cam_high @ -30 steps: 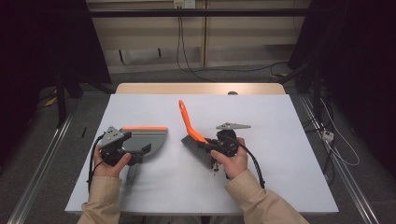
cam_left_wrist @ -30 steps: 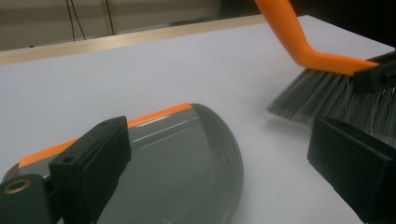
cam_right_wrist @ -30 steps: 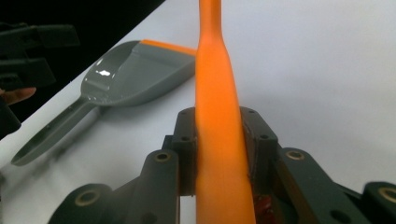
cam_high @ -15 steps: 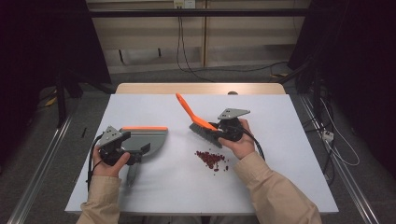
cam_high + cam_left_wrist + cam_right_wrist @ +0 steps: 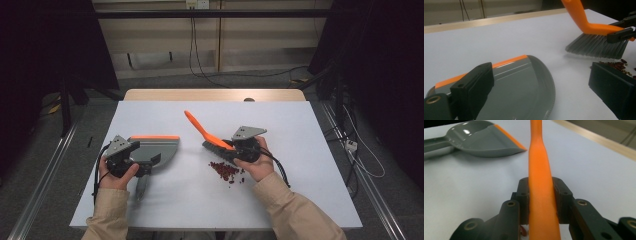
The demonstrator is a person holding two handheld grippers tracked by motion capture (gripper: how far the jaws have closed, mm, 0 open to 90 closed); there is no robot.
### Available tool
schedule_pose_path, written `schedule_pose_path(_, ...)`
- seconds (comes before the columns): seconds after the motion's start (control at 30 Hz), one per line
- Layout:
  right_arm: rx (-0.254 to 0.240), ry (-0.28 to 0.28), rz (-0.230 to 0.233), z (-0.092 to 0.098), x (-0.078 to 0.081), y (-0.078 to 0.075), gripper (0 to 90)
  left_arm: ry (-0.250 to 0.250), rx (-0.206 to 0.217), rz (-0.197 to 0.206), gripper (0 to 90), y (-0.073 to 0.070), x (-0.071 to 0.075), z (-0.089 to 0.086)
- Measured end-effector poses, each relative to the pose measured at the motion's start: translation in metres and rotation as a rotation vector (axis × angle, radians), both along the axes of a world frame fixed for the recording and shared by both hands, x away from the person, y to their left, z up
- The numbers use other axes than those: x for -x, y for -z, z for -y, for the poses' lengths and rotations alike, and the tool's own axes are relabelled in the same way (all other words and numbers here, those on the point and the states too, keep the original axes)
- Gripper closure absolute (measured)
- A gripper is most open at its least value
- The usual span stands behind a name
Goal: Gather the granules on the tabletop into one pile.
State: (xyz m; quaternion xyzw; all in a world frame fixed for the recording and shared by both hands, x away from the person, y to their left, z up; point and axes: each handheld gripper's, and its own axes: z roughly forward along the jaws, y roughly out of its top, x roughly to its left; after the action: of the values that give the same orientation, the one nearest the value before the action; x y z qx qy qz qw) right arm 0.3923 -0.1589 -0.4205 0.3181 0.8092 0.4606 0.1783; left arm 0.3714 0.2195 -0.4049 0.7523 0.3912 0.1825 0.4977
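A brush with an orange handle (image 5: pixel 199 126) and grey bristles (image 5: pixel 596 46) is tilted over the white table, its bristles just past a small pile of red beans (image 5: pixel 227 171). My right gripper (image 5: pixel 228 148) is shut on the handle (image 5: pixel 540 170), the right gripper's (image 5: pixel 541 187) jaws pressing both its sides. A grey dustpan (image 5: pixel 161 148) with an orange lip lies flat at the left. My left gripper (image 5: pixel 145 161) stands open beside it. In the left gripper view its (image 5: pixel 541 75) jaws are wide apart with the pan (image 5: pixel 524 82) by the left one and the beans (image 5: pixel 619 66) beyond.
The white table top (image 5: pixel 310 130) ends in a wooden strip (image 5: pixel 215 95) at the far edge. Black cables hang on the wall behind and lie on the floor at the right (image 5: pixel 350 145). The dustpan (image 5: pixel 479 140) faces the brush across bare table.
My right gripper has drawn the brush away from the person, uncovering the pile of red beans. The left gripper and the dustpan have stayed put.
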Motion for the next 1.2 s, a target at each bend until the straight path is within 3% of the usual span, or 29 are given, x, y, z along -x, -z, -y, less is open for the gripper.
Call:
schedule_pose_path(0.1, -0.027, 0.076, -0.010, 0.010, 0.009, -0.003, 70.9, 0.006, 0.002, 0.002, 5.9, 0.000, 0.000, 0.001)
schedule_pose_path(0.2, -0.013, 0.197, 0.014, 0.023, 0.025, -0.007, 70.9, 0.014, 0.011, 0.001, 6.0, 0.000, 0.000, 0.001)
schedule_pose_path(0.33, 0.001, 0.315, 0.024, 0.035, 0.042, -0.006, 70.9, 0.022, 0.020, 0.002, 6.0, -0.001, 0.001, 0.002)
schedule_pose_path(0.5, 0.020, 0.455, 0.022, 0.040, 0.062, 0.004, 70.9, 0.026, 0.024, 0.007, 6.0, -0.003, 0.003, 0.005)
schedule_pose_path(0.67, 0.049, 0.491, 0.035, 0.028, 0.070, 0.012, 70.9, 0.024, 0.014, 0.007, 5.9, -0.002, 0.005, 0.004)
schedule_pose_path(1.07, 0.003, 0.581, 0.043, 0.005, 0.076, 0.017, 70.7, 0.019, 0.010, 0.007, 6.0, -0.002, 0.004, 0.002)
schedule_pose_path(1.2, -0.008, 0.586, 0.043, -0.002, 0.075, 0.018, 70.6, 0.016, 0.017, 0.008, 6.0, -0.002, 0.004, 0.002)
